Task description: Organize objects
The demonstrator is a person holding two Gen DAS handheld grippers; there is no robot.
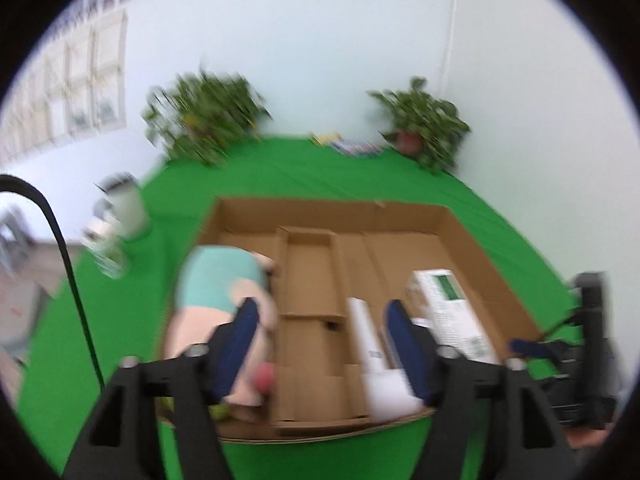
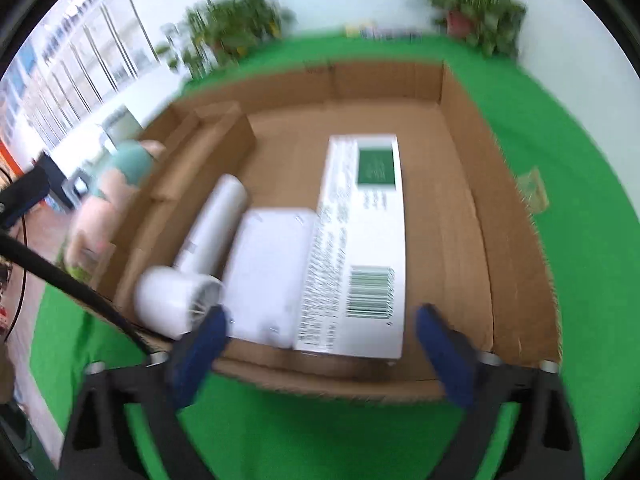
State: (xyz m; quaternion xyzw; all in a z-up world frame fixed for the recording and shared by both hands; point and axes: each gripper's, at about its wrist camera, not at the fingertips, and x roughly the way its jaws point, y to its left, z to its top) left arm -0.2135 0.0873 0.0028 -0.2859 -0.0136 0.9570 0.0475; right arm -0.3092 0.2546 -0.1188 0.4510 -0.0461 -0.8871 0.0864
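Note:
A shallow cardboard box (image 1: 472,248) lies on the green cloth, split by a cardboard divider (image 1: 310,280). A pink plush toy in a teal shirt (image 1: 216,280) lies in its left part. In the right part lie a white hair dryer (image 2: 200,248), a flat white pack (image 2: 272,272) and a white carton with a green label (image 2: 360,240). My left gripper (image 1: 322,312) is open over the box's near side, with nothing between its fingers. My right gripper (image 2: 322,316) stands wide open at the near rim (image 2: 320,380), just short of the carton and the pack, gripping nothing.
Two potted plants (image 1: 204,120) (image 1: 424,124) and some books (image 1: 348,145) stand at the back of the green table. A white jug (image 1: 124,204) and a bottle (image 1: 104,248) stand at the left. A small clear packet (image 2: 534,192) lies right of the box.

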